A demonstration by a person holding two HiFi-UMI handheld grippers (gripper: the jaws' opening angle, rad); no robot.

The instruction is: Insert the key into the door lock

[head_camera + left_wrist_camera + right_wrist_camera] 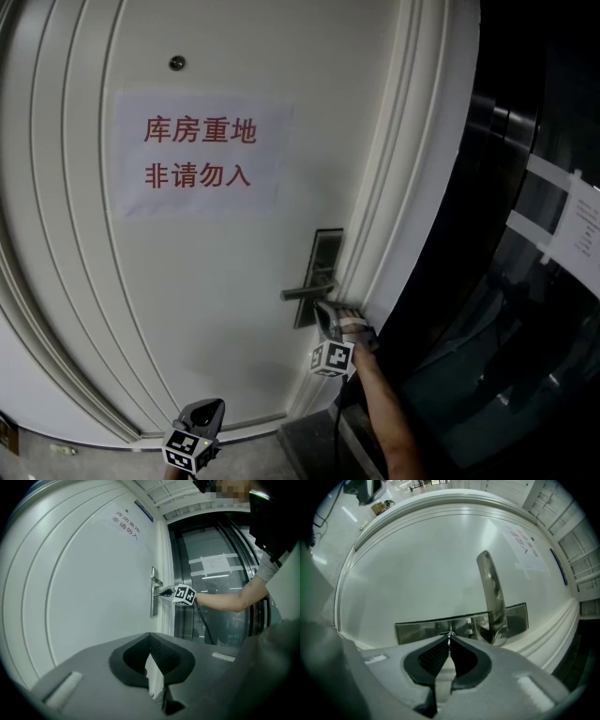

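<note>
A white door carries a steel lock plate [326,246] with a lever handle [305,292]. My right gripper [324,309] is level just under the handle, its tips against the plate. In the right gripper view the gripper [450,640] is shut on a small metal key [450,634], whose tip meets the keyhole area of the plate [417,627] beside the handle [492,592]. My left gripper [204,409] hangs low before the door, shut with nothing in it. Seen from the left gripper [150,637], the right gripper [167,592] is at the plate [153,605].
A paper sign [197,155] with red characters is stuck on the door, under a small round fitting [176,63]. A white moulded frame [403,187] borders the door on the right. Beyond it is a dark glass door [525,309] with taped notices [581,225].
</note>
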